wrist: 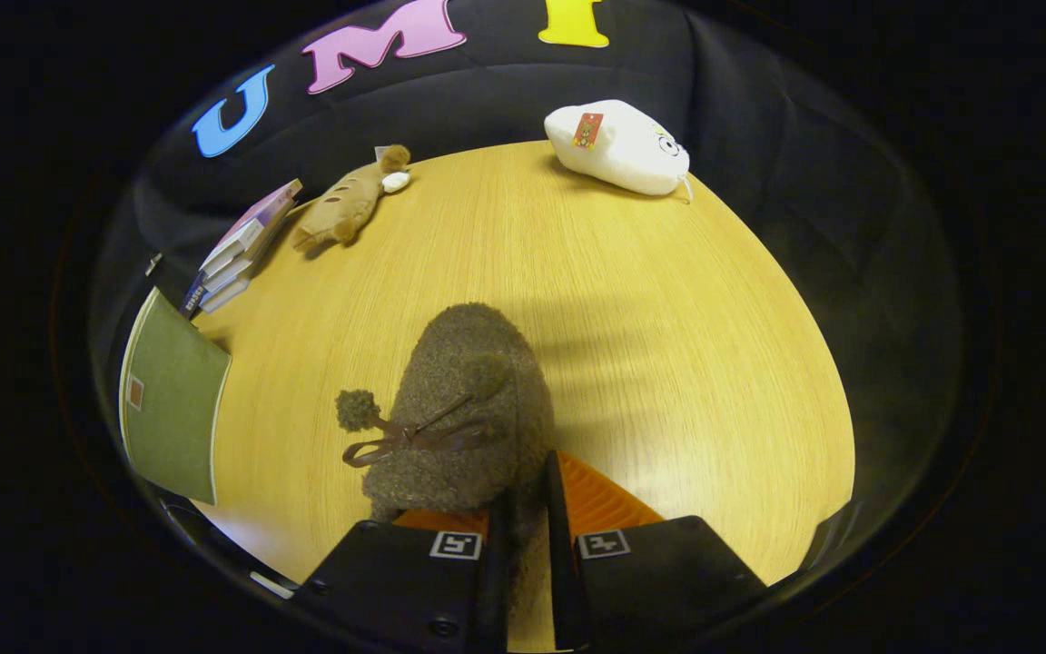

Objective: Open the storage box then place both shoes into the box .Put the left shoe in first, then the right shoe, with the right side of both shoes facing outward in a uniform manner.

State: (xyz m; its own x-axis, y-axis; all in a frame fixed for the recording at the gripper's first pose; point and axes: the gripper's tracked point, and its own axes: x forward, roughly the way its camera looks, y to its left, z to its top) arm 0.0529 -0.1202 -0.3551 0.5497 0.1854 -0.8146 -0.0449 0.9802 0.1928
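the gripper [523, 527] points forward and down over the round wooden table [668, 345], fingers pinched narrow on the fuzzy grey-brown bow-tied shoe [464, 409].

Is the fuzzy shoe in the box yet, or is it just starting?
Not yet. The gripper is shut on the heel edge of one fuzzy brown shoe, held over the wooden table. That shoe is in hand. Both shoes must yet go into the storage box, right sides facing out.
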